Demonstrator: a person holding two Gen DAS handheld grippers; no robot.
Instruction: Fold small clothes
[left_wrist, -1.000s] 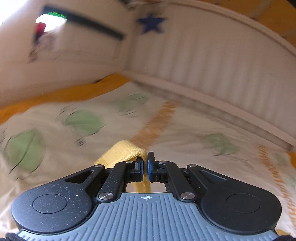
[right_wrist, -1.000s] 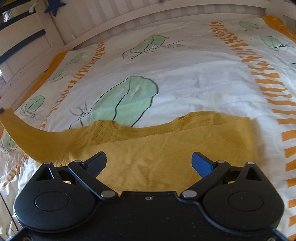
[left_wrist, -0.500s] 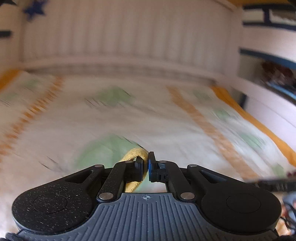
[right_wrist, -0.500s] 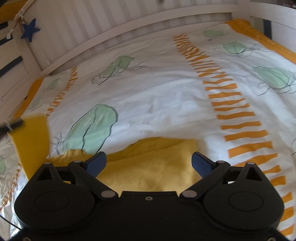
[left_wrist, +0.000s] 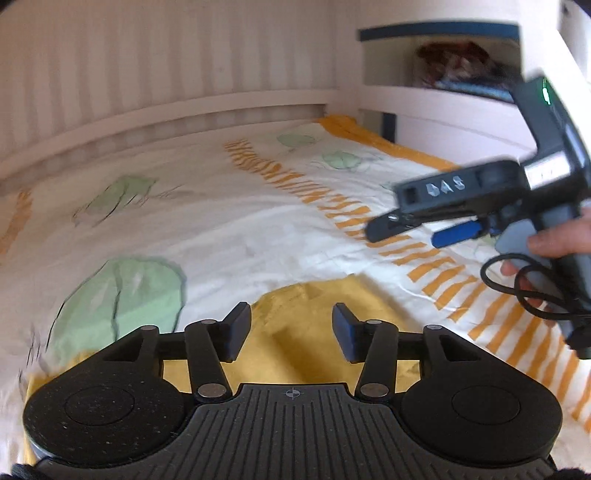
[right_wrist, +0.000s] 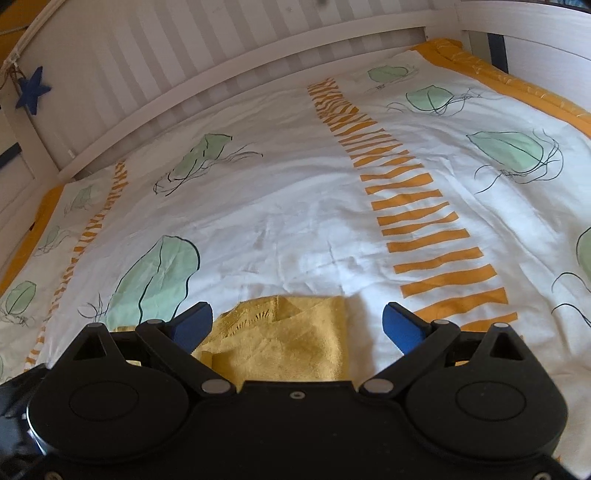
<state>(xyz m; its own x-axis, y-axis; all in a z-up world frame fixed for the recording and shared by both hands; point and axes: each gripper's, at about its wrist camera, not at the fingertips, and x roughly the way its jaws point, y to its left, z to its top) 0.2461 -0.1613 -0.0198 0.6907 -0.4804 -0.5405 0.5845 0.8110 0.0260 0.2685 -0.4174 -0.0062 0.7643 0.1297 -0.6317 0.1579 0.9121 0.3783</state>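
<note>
1. Yellow knit garment (right_wrist: 291, 343) is lying folded on the bed cover, directly ahead of both tools; in the right wrist view its upper layer is showing a ribbed, openwork edge at the left.
2. Left gripper (left_wrist: 291, 330) is hovering over the garment (left_wrist: 314, 325) with its jaws parted and nothing between them; one pad is black, the other blue.
3. Right gripper (right_wrist: 297, 325) is standing with its blue pads spread wide, the garment lying in the gap beneath them and not clamped.
4. Right gripper is also showing in the left wrist view (left_wrist: 417, 232), at the right of the frame, above the striped band and clear of the garment; a hand (left_wrist: 554, 240) is holding its handle, with a black cable looping below.
5. Bed cover (right_wrist: 295, 206), white with green leaf shapes and bands of orange stripes, is spreading beyond the garment, lightly creased.
6. Orange border (right_wrist: 498, 81) is edging the cover at the far right.
7. White slatted bed rail (right_wrist: 221, 74) is closing the far side; a blue star (right_wrist: 32, 90) is hanging at its left end.
8. Recessed shelf (left_wrist: 443, 62) is sitting beyond the far right corner; its contents are blurred.
</note>
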